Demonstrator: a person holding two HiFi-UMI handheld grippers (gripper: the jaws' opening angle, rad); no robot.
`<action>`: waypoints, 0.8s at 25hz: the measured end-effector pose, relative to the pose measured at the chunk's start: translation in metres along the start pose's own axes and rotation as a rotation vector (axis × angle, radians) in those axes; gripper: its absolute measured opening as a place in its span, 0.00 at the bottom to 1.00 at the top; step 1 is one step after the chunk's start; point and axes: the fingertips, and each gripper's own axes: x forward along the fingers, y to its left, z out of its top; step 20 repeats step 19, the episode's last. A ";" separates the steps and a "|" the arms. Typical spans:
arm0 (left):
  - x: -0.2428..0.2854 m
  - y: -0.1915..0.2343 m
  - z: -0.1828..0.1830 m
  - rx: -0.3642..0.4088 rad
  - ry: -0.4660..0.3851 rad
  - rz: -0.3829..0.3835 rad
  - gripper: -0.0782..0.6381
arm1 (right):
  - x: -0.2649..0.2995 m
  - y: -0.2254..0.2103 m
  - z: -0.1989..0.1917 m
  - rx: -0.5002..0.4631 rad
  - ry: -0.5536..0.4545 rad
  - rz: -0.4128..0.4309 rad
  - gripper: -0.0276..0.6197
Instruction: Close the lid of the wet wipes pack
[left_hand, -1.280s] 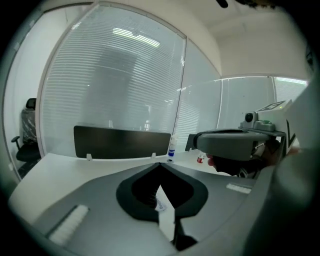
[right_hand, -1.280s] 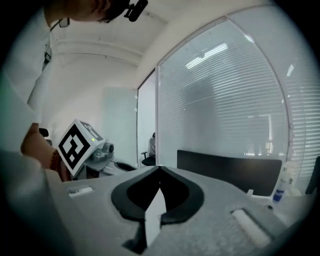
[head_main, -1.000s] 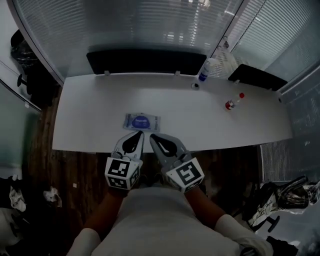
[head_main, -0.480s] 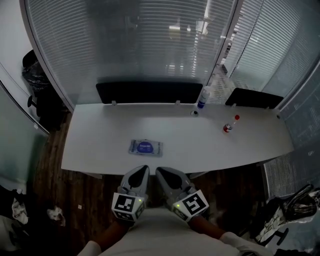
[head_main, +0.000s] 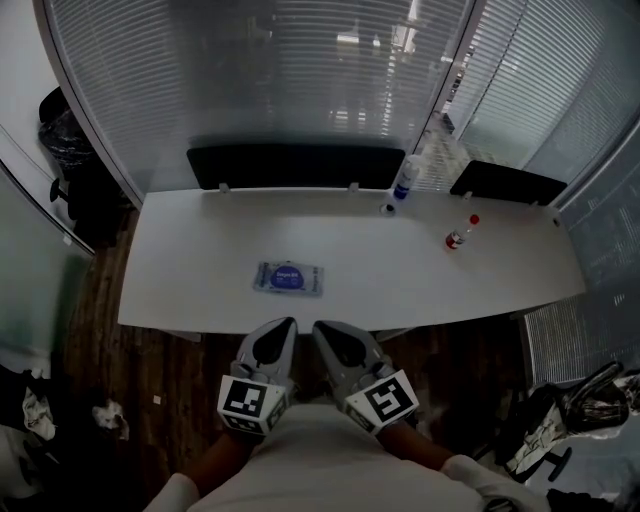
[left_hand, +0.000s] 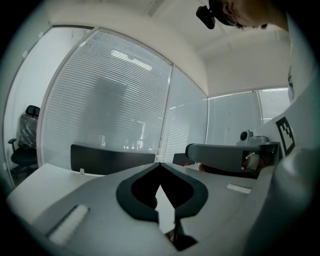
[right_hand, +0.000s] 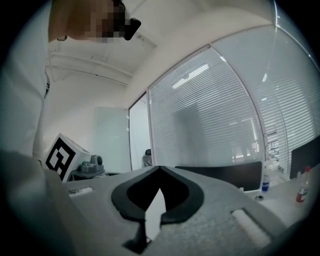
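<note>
wet wipes pack (head_main: 288, 278): lid too small in the head view to tell open or closed
red-capped bottle (head_main: 458, 238): label unreadable
left forearm (head_main: 215, 468): cut by bottom edge

Pack (head_main: 288, 278) lies flat on the counter (head_main: 180, 270), left of centre, toward the near edge.

Left tool (head_main: 287, 323) and right tool (head_main: 319, 326) are side by side off the counter, just past its near edge. Both are near the pack but apart from it.

Right half of the counter:
- Bottle (head_main: 405, 178) stands at the far edge.
- Cap (head_main: 386, 209) sits just near of the bottle.
- Small bottle (head_main: 459, 236) is further right and nearer.

Two panels stand along the far edge, one (head_main: 290, 165) behind the pack, the other (head_main: 508, 183) at far right.

Chair (head_main: 62, 125) is on the floor, far left, off the counter.

Blinds (head_main: 300, 70) are behind the panels.
</note>
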 end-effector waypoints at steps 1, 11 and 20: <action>0.000 0.000 -0.001 0.000 0.005 -0.002 0.11 | 0.000 0.000 0.000 -0.001 0.003 0.000 0.04; 0.000 0.005 0.000 0.002 0.010 0.004 0.11 | 0.005 -0.003 0.001 -0.013 0.011 -0.008 0.04; 0.003 0.004 0.001 -0.002 0.018 -0.006 0.11 | 0.007 -0.004 0.002 -0.007 0.012 -0.006 0.04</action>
